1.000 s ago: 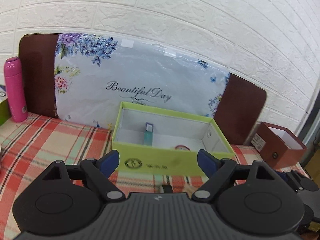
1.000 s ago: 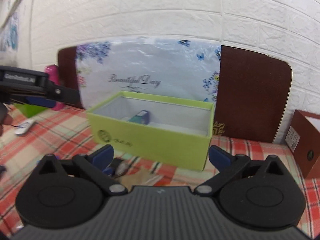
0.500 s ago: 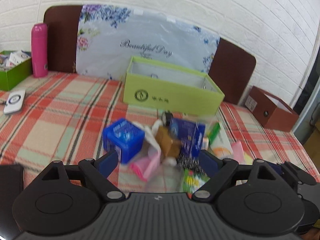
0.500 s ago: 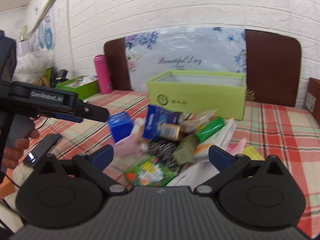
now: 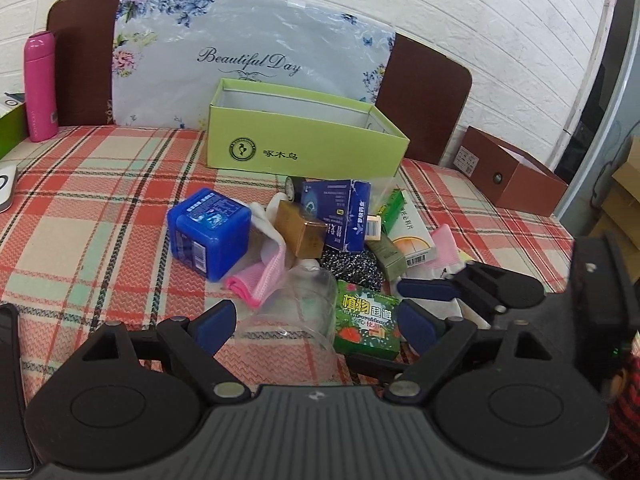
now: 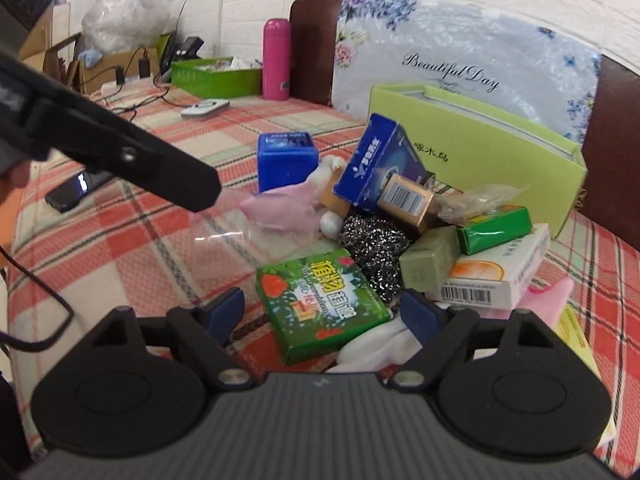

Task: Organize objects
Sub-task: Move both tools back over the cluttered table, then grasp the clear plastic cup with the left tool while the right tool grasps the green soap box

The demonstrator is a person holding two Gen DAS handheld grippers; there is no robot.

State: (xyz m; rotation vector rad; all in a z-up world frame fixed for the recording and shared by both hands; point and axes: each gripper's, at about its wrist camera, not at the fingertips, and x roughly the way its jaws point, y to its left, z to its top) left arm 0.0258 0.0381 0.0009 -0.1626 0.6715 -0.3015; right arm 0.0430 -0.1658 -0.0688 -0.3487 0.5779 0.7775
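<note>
I'm bringing my right gripper (image 6: 322, 312) down over the green carton (image 6: 320, 302) at the near edge of the pile, jaws closing with the carton between them but not yet pressing. It's looking light, stiff and glossy, so I'm judging its long sides the best hold. My left gripper (image 5: 314, 324) is hovering wide apart over a clear plastic cup (image 5: 308, 300), gripping nothing. The lime box (image 5: 304, 136) is sitting open beyond the pile, with bare plaid cloth (image 5: 92, 216) to my left.
</note>
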